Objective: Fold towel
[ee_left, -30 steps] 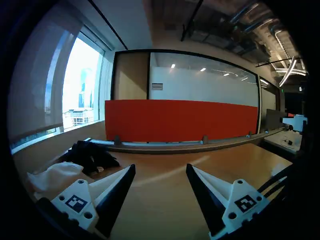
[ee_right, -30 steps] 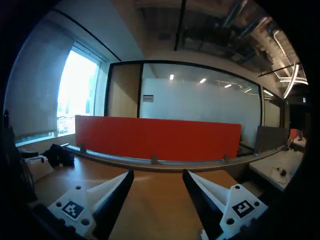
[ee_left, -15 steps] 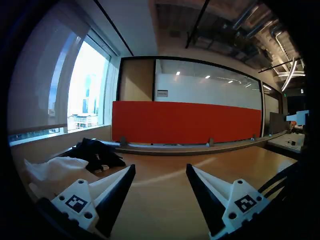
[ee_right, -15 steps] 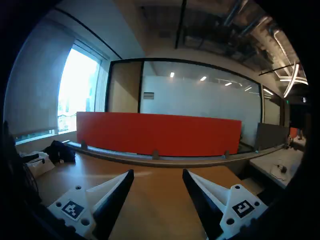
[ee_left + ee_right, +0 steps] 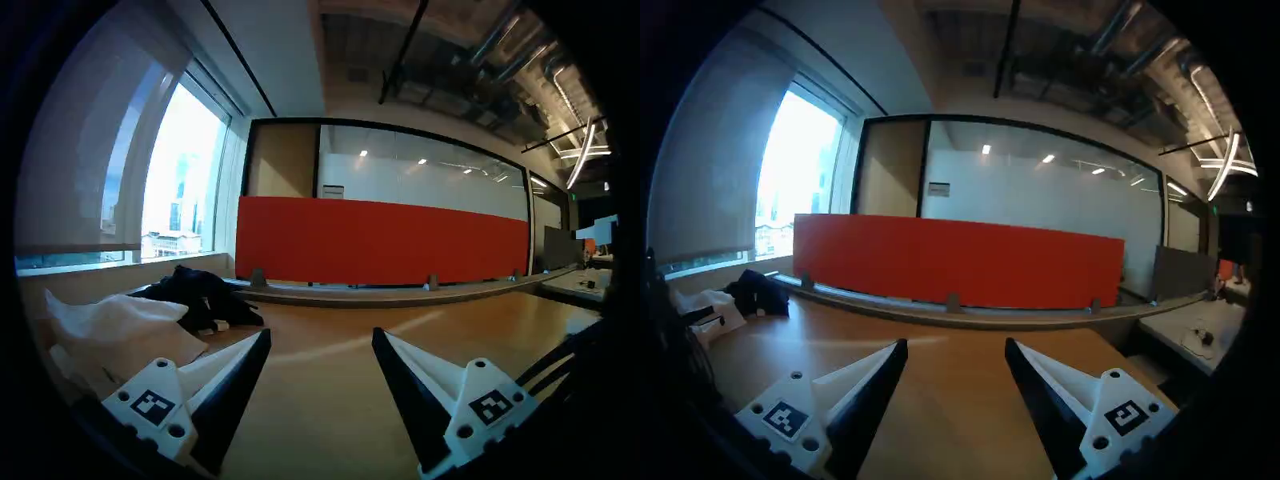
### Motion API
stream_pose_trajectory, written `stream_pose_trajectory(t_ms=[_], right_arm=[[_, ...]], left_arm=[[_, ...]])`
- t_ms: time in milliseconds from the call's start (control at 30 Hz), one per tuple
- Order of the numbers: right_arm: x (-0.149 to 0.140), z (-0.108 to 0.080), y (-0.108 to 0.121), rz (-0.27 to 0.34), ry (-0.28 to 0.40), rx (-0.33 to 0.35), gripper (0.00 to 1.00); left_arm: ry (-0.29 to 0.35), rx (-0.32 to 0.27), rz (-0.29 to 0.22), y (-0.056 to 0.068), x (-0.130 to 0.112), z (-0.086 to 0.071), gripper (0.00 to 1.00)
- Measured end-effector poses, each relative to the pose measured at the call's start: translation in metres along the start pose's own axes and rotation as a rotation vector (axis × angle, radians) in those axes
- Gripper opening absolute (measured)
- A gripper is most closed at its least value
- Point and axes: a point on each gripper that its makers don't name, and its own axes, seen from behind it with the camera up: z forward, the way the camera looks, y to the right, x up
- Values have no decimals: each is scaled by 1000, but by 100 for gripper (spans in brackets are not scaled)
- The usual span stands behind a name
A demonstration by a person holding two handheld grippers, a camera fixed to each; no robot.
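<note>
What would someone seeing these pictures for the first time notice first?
Probably the red partition along the far edge of the wooden table, with the bright window to its left. Then the white cloth and black cloth heaped at the left of the table, while the left tongs and right tongs stand open over bare wood.

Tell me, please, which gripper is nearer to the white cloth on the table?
Left. The white cloth lies just ahead of the open left gripper, off to its left and large. From the open right gripper it sits far off to the left, small.
</note>
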Motion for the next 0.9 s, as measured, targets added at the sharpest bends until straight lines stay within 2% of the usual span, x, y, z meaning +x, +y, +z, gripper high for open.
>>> stream_pose_trajectory(t_ms=[400, 767, 900], right_arm=[[-5, 2, -11, -11, 10, 18, 94], [-15, 2, -4, -3, 3, 12, 94], [-18, 2, -3, 0, 3, 13, 94]], left_arm=[[11, 13, 1, -9, -15, 2, 94], [-16, 7, 57, -3, -26, 5, 94], [-20, 5, 58, -3, -26, 5, 94]])
